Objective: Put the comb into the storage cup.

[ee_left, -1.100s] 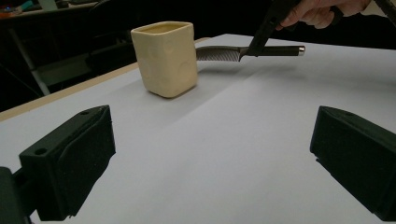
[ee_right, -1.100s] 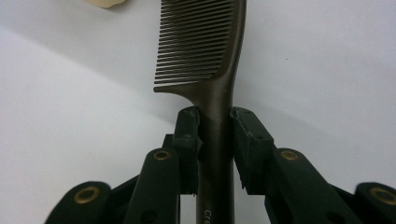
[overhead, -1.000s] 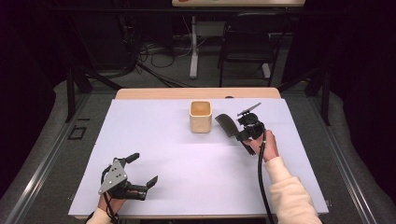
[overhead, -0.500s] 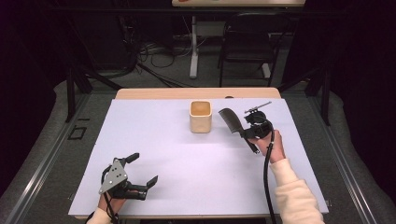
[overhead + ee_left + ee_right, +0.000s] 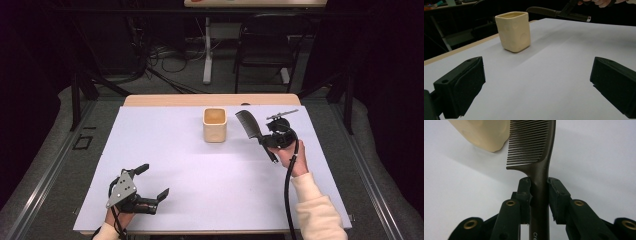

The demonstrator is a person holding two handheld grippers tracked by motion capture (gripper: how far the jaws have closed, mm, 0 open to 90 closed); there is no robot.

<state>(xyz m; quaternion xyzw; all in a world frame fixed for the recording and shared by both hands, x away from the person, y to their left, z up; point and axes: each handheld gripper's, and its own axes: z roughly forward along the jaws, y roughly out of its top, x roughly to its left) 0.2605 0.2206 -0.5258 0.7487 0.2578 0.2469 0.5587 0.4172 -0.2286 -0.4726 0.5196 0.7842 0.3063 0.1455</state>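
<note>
High view: your right gripper pinches a dark comb by its handle and holds it above the table, just right of the cream cup and apart from it, toothed end angled up and toward the cup. Your left gripper rests on the table well short and left of the cup, jaws spread, holding nothing. Left gripper view: your gripper's two jaws stand wide apart with bare table between them; the cup stands upright beyond, and the comb hangs in the air behind and right of it. Right gripper view: your jaws are clamped on the comb handle just below the teeth; the teeth face the cup, which lies beyond at upper left.
</note>
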